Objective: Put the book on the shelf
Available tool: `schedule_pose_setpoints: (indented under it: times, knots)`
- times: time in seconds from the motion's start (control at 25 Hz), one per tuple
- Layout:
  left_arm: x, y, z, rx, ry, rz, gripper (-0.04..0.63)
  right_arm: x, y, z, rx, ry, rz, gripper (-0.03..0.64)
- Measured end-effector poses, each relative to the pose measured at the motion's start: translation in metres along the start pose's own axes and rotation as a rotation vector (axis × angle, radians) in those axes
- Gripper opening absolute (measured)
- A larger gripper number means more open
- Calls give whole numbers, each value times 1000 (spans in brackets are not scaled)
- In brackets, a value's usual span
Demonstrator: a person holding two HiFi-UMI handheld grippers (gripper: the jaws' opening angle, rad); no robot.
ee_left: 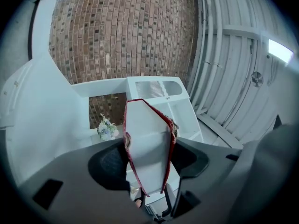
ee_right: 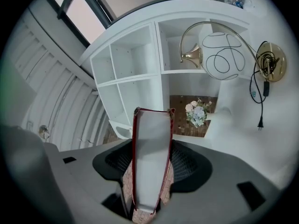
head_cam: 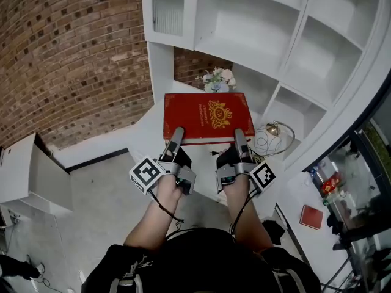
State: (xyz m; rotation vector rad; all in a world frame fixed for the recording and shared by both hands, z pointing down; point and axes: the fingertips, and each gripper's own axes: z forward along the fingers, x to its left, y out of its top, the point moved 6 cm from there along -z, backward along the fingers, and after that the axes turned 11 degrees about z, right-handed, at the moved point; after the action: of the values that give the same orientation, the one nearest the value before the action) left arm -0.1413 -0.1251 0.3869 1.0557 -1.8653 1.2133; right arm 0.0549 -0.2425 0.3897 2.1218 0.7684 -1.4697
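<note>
A thick red book (head_cam: 208, 118) with a gold crest on its cover is held flat in the air in front of the white shelf unit (head_cam: 263, 35). My left gripper (head_cam: 176, 138) is shut on the book's near edge at the left, my right gripper (head_cam: 239, 139) on the same edge at the right. In the left gripper view the book (ee_left: 148, 143) stands edge-on between the jaws, white pages showing. The right gripper view shows the book (ee_right: 150, 157) the same way, with the shelf unit's (ee_right: 140, 73) open compartments beyond it.
A small bouquet of flowers (head_cam: 218, 79) stands in a low shelf compartment just beyond the book. A brass lamp (head_cam: 274, 130) with a cord sits on the shelf ledge at the right. A brick wall (head_cam: 67, 54) runs at the left. A white cabinet (head_cam: 27, 176) stands at the lower left.
</note>
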Motion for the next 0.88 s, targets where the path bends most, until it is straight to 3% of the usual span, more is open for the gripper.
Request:
schedule_pose_setpoints:
  times: [0.48,0.72,0.88]
  knots:
    - [31,-4,77,80,-75,-51,264,-23,37,40,-91,-9,-18,261]
    - [53,13,119,211,-118,-42,264,-30,37,59,-223,31,-54,262]
    - [64,35,154,276,-167,-80,264,-34,29,86,-298,50,-74,261]
